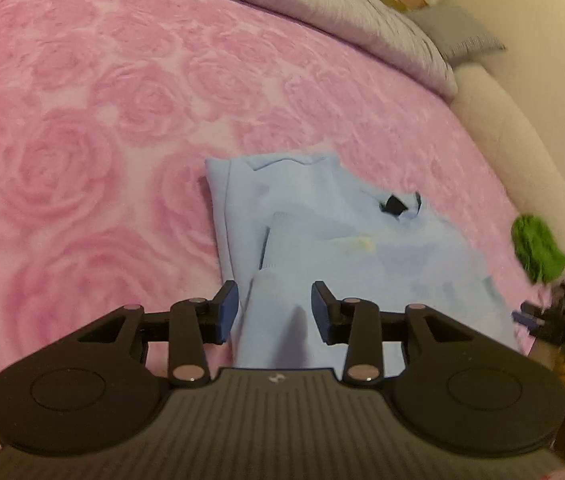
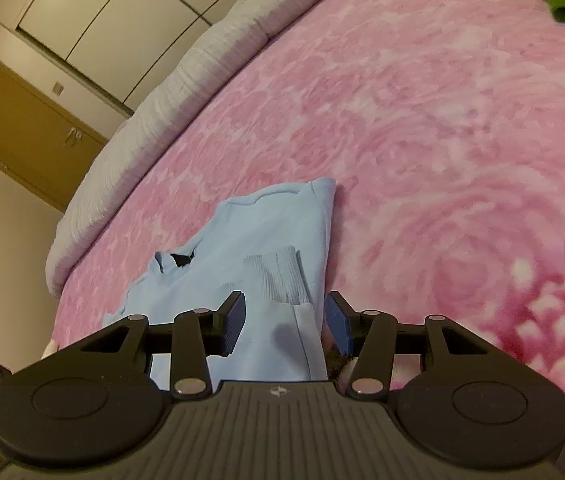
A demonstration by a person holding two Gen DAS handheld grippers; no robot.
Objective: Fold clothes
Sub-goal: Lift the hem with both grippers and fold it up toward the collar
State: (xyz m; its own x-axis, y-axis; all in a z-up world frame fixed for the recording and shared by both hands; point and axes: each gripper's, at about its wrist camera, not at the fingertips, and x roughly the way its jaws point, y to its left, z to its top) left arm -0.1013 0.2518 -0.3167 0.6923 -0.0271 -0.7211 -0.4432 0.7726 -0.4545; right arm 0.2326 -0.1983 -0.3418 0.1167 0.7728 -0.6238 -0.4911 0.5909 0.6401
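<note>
- Left wrist view: the left gripper (image 1: 274, 312) hung over the near edge of a light blue sweater (image 1: 322, 216), its blue-padded fingers (image 1: 228, 308) spread wide with a fold of cloth between them, not pinched.
- The sweater lay partly folded on a pink rose-patterned blanket (image 1: 82, 128), collar toward the right.
- A green garment (image 1: 538, 252) sat at the far right edge of the bed, well apart from the sweater.
- Right wrist view: the right gripper (image 2: 284, 324) likewise stood wide open astride the sweater (image 2: 266, 236) near its ribbed cuff (image 2: 278, 280), gripping nothing.
- A grey pillow (image 2: 170, 112) lined the blanket's (image 2: 442, 120) far-left side.
</note>
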